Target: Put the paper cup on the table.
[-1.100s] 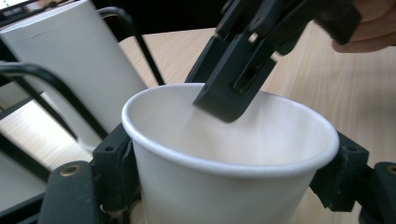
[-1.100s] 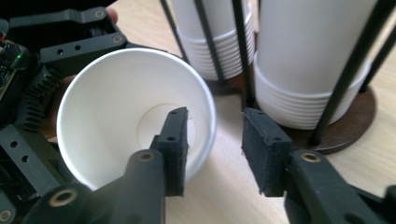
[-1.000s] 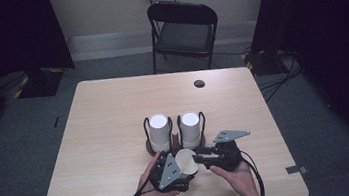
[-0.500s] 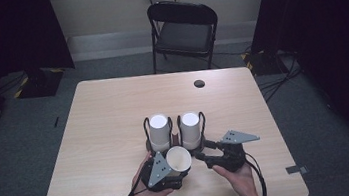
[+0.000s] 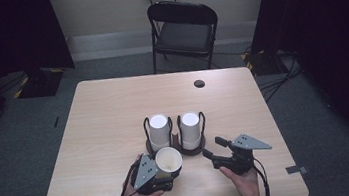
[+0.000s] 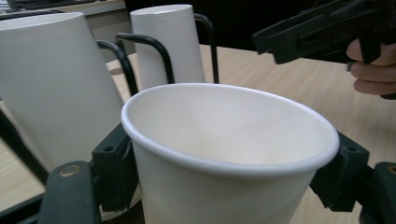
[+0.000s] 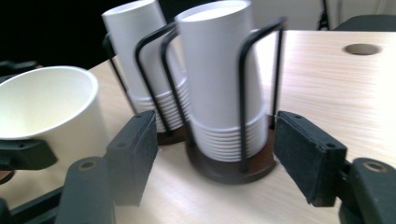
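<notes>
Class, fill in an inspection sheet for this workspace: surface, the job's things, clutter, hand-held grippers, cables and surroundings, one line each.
Surface: light wood table, with a round dark hole near its far edge.
Job's things: loose paper cup, mouth up; two upside-down cup stacks in black wire holders.
Clutter: nothing seen.
Grippers: left hand-held gripper shut on the paper cup; right hand-held gripper has just been opening, nothing between its jaws.
Cables: one trails from each gripper over the near edge.
Surroundings: folding chair behind the table, grey carpet, dark curtains.
</notes>
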